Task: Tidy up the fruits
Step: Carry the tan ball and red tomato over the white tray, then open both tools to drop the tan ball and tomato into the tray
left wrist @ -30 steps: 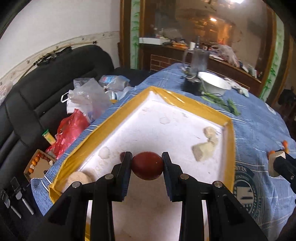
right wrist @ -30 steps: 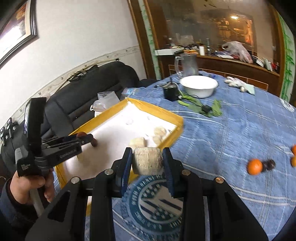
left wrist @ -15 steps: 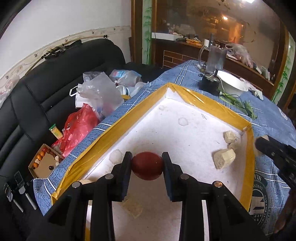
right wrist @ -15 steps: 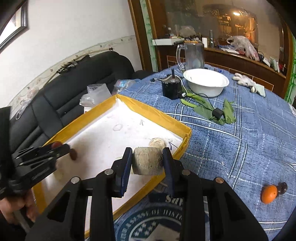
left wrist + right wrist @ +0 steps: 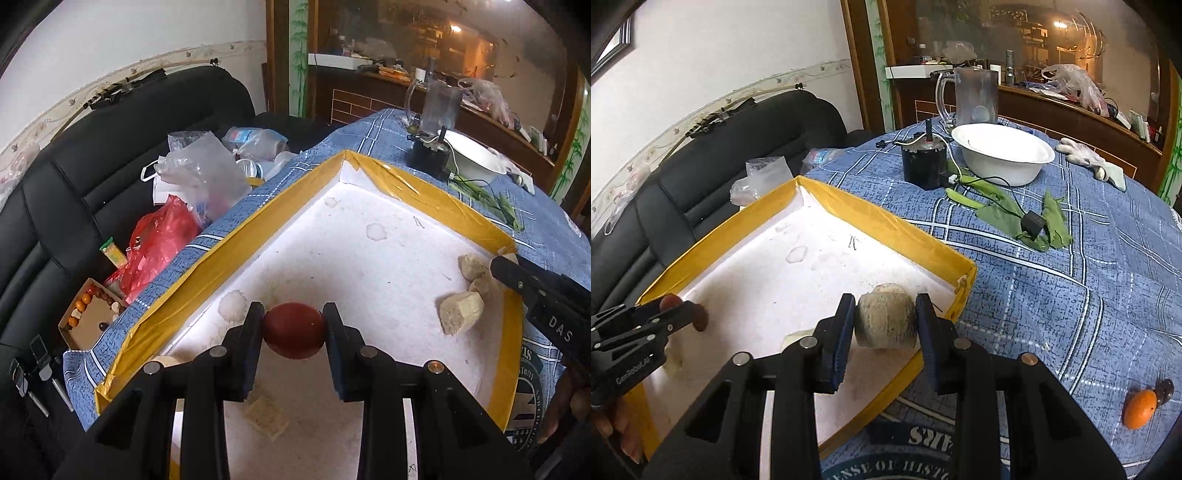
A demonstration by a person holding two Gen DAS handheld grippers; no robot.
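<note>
Risk on the left first: held a round red fruit (image 5: 293,332) above the white floor of the yellow-rimmed tray (image 5: 221,254), near its 7 o'clock corner. Likely to roll once let go, being smooth and round over a flat floor; if dropped from a height, liable to bounce toward the low rim. Pinched by the left gripper (image 5: 293,321) across its widest part, one pad on each side, with most of the fruit bulging out ahead of the fingertips. A shallow hold, so a slip was possible under any jolt.

Toward 3 o'clock in the left view, reached in over the tray's edge with the right gripper (image 5: 517,273), just beside three pale chunks (image 5: 461,312). Some chance of knocking those chunks, or of the two tools meeting over the same tray.

On the right: clamped a pale rough lump (image 5: 886,326) squarely between both pads, its flat ends against them and its front face level with the tips. Hung close over the tray's rim at the 4 o'clock corner; if released there, apt to catch the rim and tip out onto the blue cloth (image 5: 1071,295).

Farther out at 4 o'clock on the cloth, left ungathered: an orange (image 5: 1140,408) touching a small dark fruit (image 5: 1165,389).
</note>
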